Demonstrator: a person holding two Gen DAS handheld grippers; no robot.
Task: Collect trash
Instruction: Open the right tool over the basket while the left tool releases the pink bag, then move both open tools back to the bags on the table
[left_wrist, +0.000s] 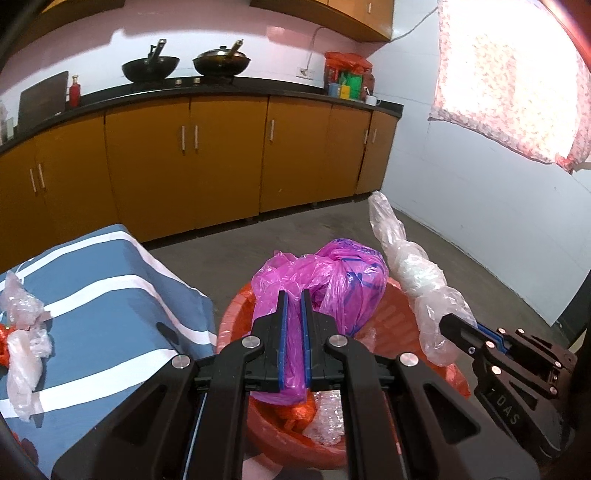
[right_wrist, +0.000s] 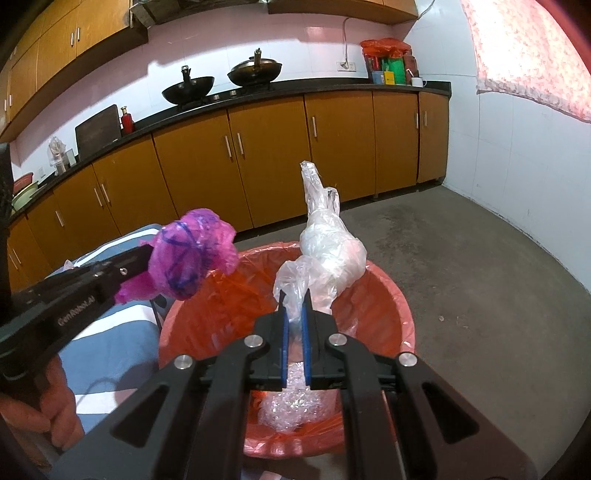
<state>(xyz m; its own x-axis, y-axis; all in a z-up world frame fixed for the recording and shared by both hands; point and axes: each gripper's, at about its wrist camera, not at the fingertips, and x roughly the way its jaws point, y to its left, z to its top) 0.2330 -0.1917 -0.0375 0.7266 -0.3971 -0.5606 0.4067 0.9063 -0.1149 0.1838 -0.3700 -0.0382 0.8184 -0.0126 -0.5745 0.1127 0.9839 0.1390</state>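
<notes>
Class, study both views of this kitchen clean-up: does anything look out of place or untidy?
Yes. Crumpled clear plastic wrappers lie loose on the blue striped cloth beside the red-lined bin, not yet collected, unlike the plastic already inside.

A home kitchen. Orange-brown base cabinets (right_wrist: 266, 155) run beneath a black countertop (right_wrist: 332, 86) bearing two dark woks (left_wrist: 150, 68) on a hob, with wall cupboards (right_wrist: 74, 40) above. A curtained window (left_wrist: 509, 77) adjoins the tiled wall (right_wrist: 295, 48).
</notes>
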